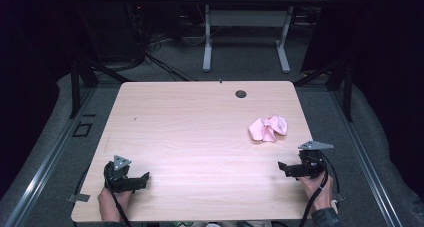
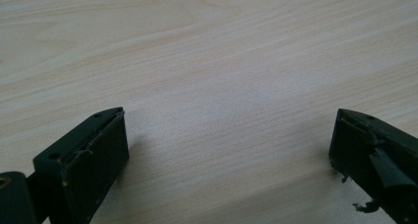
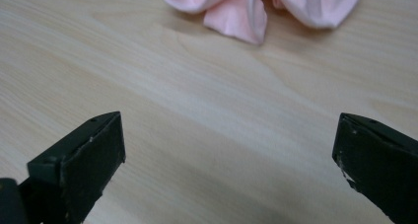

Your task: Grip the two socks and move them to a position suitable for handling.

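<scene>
A crumpled pink cloth (image 1: 268, 128) lies on the right half of the light wooden table (image 1: 200, 137). It fills the top of the right gripper view as pink cloth (image 3: 261, 7), well ahead of the jaws. My right gripper (image 1: 286, 168) rests near the table's front right, just below the cloth, and stands open over bare wood (image 3: 226, 155). My left gripper (image 1: 142, 179) sits at the front left, far from the cloth, also open with nothing between its jaws (image 2: 226, 150). A hand holds each gripper from the table's near edge.
A small dark round grommet (image 1: 241, 93) sits near the table's far edge. Beyond the table stands another desk's white frame (image 1: 245, 32), with cables on the grey floor. Dark rails run along both sides of the table.
</scene>
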`<action>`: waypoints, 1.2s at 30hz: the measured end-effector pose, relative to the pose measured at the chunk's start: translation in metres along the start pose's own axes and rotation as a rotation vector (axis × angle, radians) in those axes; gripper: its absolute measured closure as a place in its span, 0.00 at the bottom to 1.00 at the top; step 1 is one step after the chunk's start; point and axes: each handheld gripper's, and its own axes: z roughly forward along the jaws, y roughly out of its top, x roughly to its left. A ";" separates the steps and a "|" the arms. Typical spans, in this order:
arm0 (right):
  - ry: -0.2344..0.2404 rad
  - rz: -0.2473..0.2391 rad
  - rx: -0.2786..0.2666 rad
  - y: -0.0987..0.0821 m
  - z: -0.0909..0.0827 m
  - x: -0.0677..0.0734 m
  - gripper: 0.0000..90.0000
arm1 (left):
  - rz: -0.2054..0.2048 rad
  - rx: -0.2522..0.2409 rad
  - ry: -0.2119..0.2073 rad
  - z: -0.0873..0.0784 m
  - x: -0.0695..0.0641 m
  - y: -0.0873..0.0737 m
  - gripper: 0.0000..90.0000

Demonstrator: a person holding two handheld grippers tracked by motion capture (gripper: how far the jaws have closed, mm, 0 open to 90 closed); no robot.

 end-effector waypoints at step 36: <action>-0.053 0.007 0.171 0.128 0.098 -0.009 0.60 | -0.006 -0.005 0.002 0.000 0.000 0.000 0.03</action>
